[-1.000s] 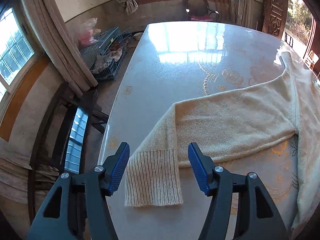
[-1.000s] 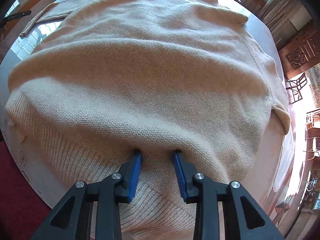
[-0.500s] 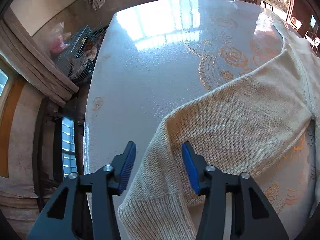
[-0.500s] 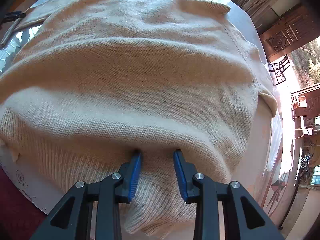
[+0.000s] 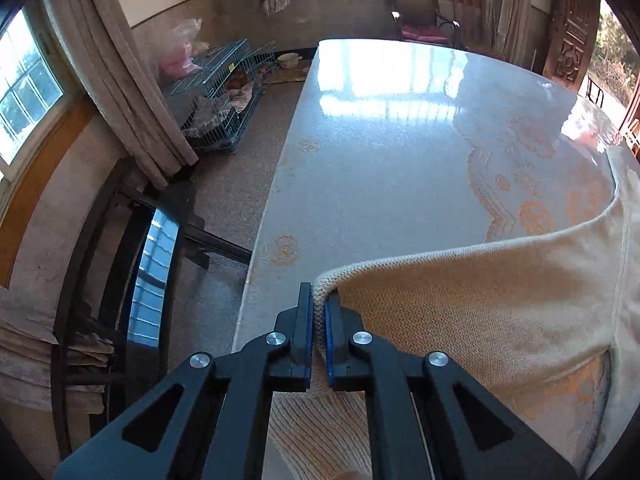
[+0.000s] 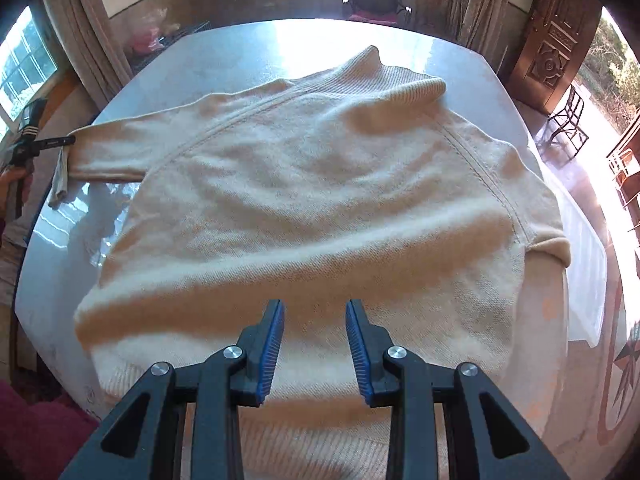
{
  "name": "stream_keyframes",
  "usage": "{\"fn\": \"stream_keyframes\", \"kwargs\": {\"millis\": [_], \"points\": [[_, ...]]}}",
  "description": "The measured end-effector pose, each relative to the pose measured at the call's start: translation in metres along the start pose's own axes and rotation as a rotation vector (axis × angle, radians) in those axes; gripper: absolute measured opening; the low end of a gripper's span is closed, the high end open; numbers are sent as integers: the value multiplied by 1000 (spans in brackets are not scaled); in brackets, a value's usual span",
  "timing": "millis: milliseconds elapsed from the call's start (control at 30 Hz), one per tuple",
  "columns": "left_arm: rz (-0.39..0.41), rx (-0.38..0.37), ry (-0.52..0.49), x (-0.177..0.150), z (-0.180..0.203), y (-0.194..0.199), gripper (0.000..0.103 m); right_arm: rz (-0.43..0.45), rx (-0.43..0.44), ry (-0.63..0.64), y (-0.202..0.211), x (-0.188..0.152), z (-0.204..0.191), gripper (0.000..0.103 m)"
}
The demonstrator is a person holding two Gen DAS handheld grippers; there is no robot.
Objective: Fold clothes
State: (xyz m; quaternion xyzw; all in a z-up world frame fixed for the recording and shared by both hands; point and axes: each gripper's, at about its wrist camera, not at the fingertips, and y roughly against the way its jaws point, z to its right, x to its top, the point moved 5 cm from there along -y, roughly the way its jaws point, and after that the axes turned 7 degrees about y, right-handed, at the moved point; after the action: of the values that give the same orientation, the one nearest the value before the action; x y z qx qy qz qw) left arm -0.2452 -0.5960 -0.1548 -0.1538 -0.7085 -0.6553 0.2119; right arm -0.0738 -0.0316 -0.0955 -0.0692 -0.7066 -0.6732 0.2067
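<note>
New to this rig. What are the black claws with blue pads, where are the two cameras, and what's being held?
No robot here: a person holds one two-finger gripper in each hand, and each carries a fisheye camera looking along its fingers. A cream knitted sweater lies spread on a glossy pale table with an orange pattern. In the left wrist view, the left gripper is shut on the edge of the sweater's sleeve, just above the ribbed cuff. The right wrist view shows that pinch at its left edge. The right gripper hovers over the sweater's lower body, jaws apart, with no fabric visibly pinched.
</note>
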Motion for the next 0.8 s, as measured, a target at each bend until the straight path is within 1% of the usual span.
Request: {"fn": "stream_keyframes", "kwargs": {"millis": [67,133,233,267,300,367,433,500,567,633,700,767,800], "points": [[16,43,-8,10,-8,5,2,10,21,45,-25,39,-9,31],[22,80,-25,18,-14,6,2,-9,52,87,-55,82,-21,31],[10,136,-4,21,-29,5,3,-62,47,110,-101,138,-31,31],[2,153,20,22,-39,3,3,-82,44,112,-115,154,-33,31],[-5,168,47,23,-51,-1,3,-104,33,115,-127,165,-35,31],[-20,210,68,23,-68,-5,3,-149,12,121,-153,188,-39,31],[-31,248,89,23,-83,-13,3,-203,-6,137,-178,203,-42,31],[-36,257,118,24,-95,-16,3,-214,-6,170,-191,215,-53,33],[-29,289,130,31,-103,-19,3,-217,-7,194,-200,230,-63,33],[-27,319,155,39,-110,-22,3,-206,-6,208,-209,246,-73,33],[-27,348,159,48,-114,-27,3,-187,-5,219,-216,263,-82,33],[-40,373,197,58,-121,-37,4,-164,-3,228,-223,279,-89,33],[-72,358,197,60,-121,-40,5,-148,2,225,-226,286,-91,33]]}}
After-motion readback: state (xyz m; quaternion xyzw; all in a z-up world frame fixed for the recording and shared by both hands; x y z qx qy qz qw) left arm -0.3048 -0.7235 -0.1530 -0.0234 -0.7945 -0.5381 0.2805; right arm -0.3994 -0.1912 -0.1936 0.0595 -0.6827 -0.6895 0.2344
